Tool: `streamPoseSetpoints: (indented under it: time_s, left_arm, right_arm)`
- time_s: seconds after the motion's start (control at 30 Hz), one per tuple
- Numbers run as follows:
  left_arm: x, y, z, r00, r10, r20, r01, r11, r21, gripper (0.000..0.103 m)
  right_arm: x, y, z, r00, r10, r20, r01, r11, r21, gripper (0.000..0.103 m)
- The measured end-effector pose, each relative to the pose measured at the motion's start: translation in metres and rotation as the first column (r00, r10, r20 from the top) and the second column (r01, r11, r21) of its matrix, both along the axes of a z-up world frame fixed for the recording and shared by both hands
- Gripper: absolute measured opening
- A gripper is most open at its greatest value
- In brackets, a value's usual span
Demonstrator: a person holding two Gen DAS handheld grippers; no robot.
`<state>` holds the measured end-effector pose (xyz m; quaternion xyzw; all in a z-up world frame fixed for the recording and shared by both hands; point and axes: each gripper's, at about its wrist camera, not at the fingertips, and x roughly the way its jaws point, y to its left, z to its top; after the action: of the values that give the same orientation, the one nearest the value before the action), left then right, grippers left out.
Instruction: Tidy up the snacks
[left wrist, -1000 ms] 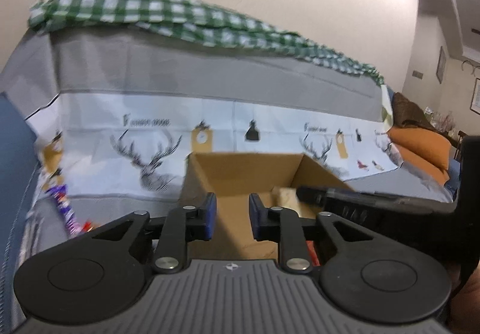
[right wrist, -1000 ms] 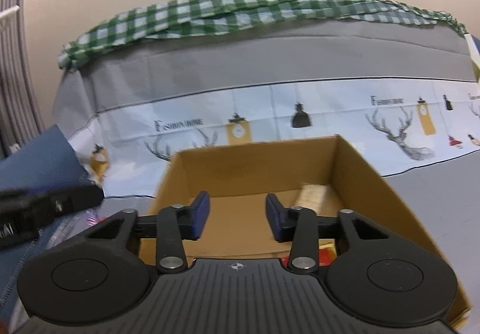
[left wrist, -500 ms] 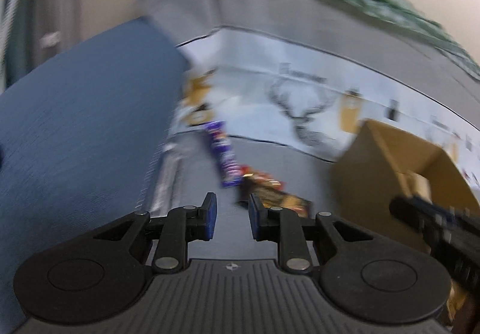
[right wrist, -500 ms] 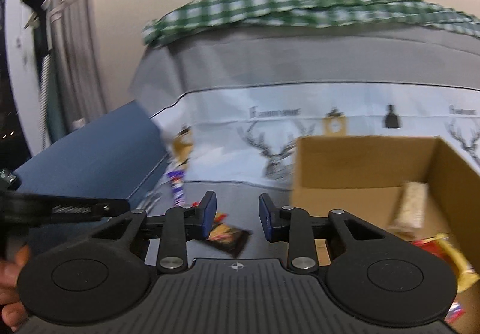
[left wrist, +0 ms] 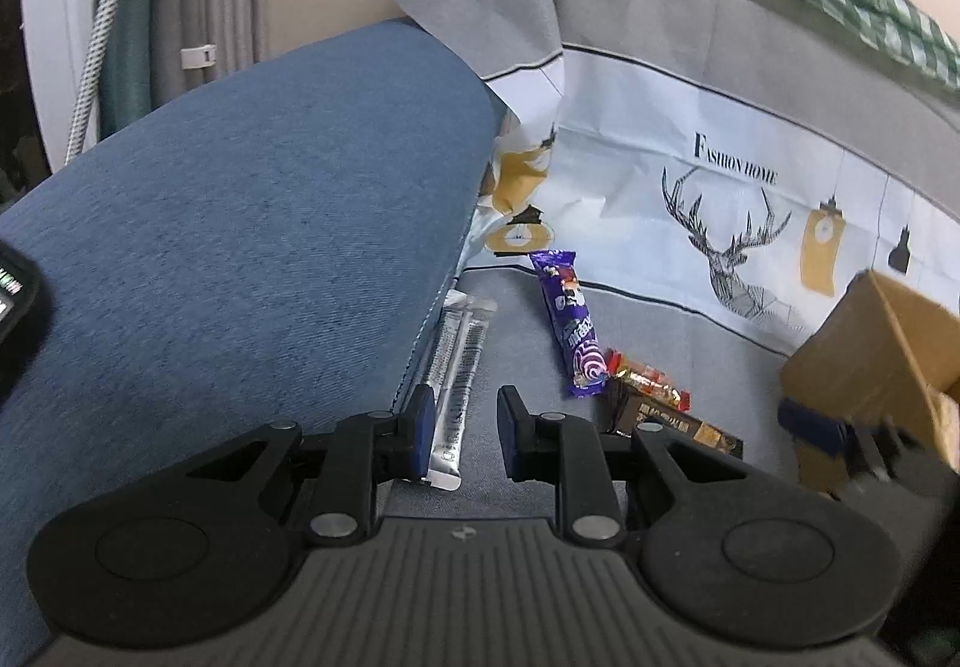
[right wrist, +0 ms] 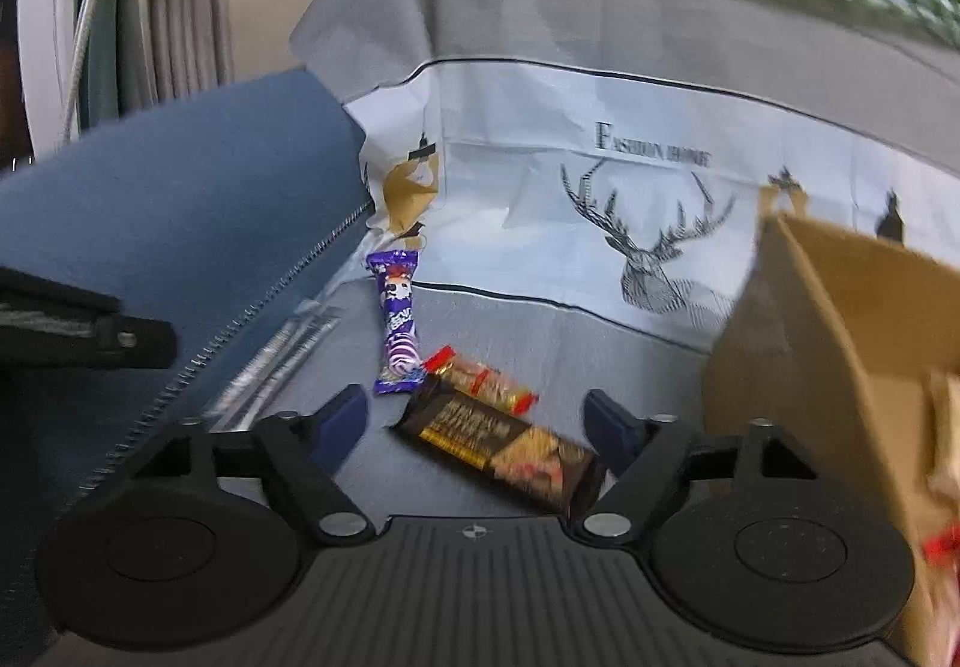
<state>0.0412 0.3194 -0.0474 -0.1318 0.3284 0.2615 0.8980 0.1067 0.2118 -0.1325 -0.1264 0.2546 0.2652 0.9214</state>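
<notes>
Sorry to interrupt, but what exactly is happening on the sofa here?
A person with a gripper in each hand is sorting snacks into a cardboard box. The right gripper, jaws just opened wide and empty, faces a dark brown snack bar. The left gripper, jaws narrow and empty, points at a silver sachet. A purple packet lies nearby.

Both views are taken from just behind a hand-held gripper, angled down and close over a grey sofa seat (left wrist: 516, 319). The left wrist view is set nearer the blue armrest (left wrist: 240, 223); the right wrist view is set further right, beside the cardboard box (right wrist: 840, 343). The purple snack bar (left wrist: 569, 325), the dark snack bar (right wrist: 504, 442) and the deer-print cover (right wrist: 648, 223) are shared by both.
</notes>
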Motion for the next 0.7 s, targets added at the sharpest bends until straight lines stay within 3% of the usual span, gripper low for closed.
streamPoseSetpoints:
  time_s: [0.1,0.23,0.43,0.5,0.53,0.6,0.7]
  left_arm:
    - [0.006,-0.001,-0.004,1.000,-0.012,-0.009,0.012,1.000,0.023,0.025]
    - [0.009,-0.002,-0.006,1.000,-0.016,-0.011,0.017,1.000,0.019,0.025]
    - [0.008,-0.001,-0.006,1.000,-0.019,-0.008,0.019,1.000,0.012,0.025]
    - [0.008,-0.001,-0.005,1.000,-0.018,-0.005,0.018,1.000,0.007,0.025]
    - [0.008,0.000,-0.005,1.000,-0.016,-0.002,0.016,1.000,0.004,0.025]
    - [0.006,0.000,-0.004,1.000,-0.013,0.003,0.013,1.000,0.000,0.025]
    - [0.004,0.001,-0.002,1.000,-0.009,0.013,0.010,1.000,-0.007,0.025]
  right_arm:
    - [0.016,0.010,-0.016,1.000,-0.012,0.025,0.014,0.998,-0.062,0.091]
    - [0.039,0.017,-0.034,0.999,-0.030,-0.026,0.028,0.995,-0.096,0.092]
    - [0.059,0.016,-0.049,0.985,-0.013,-0.174,0.006,0.999,-0.041,0.100]
    - [0.055,0.021,-0.053,0.969,0.035,-0.245,-0.047,0.998,-0.045,0.099]
    - [0.048,0.024,-0.054,0.969,0.076,-0.234,-0.090,0.995,-0.050,0.099]
    - [0.036,0.031,-0.054,0.964,0.139,-0.227,-0.158,0.985,-0.067,0.095]
    - [0.025,0.032,-0.050,0.961,0.170,-0.219,-0.186,0.981,-0.057,0.068]
